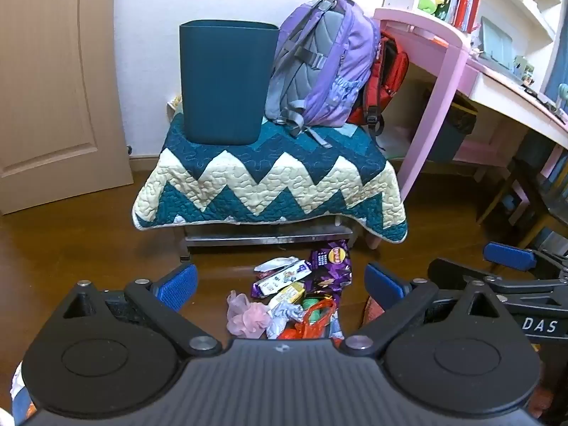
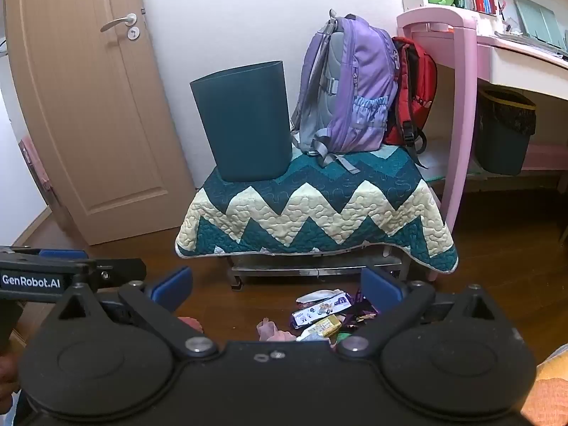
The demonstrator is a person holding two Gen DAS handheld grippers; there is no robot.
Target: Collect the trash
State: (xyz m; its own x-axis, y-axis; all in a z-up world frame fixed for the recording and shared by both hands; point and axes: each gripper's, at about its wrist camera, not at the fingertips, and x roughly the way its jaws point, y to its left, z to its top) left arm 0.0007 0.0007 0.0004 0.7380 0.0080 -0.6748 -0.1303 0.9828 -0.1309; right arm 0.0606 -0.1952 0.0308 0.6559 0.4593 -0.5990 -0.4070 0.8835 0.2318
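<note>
— Teal plastic, that's the bin (image 1: 227,81): one of them, standing upright on the quilted zigzag cover (image 1: 269,181) of the low worktop, at its left end. A second bin (image 2: 506,131), dark with a liner, sits under the pink desk (image 2: 458,113).

— And the trash?

— One heap of trash (image 1: 298,294) on the wooden floor (image 1: 71,255), just in front of the worktop. I count a purple snack bag (image 1: 332,266), a white printed wrapper (image 1: 280,277), a yellow packet (image 1: 287,293), a crumpled pink plastic bag (image 1: 245,314) and an orange-red one (image 1: 312,323); the rest is too tangled to number.

— Bags on the worktop?

— Two backpacks. A purple backpack (image 1: 323,67) stands beside the bin, and a red backpack (image 1: 387,74) leans behind it toward the desk.

— Claws?

— Two. The left claw (image 1: 280,284) has its blue pads spread wide, nothing between them, tilted down over the heap without touching it. The right claw (image 2: 277,287) is likewise spread wide and empty, aimed at the same heap.

— Any writing?

— "GenRobot.AI" on the side of the left tool in the right wrist view, and "DAS" on the right tool in the left wrist view. The print on the wrappers is too small to read.
</note>
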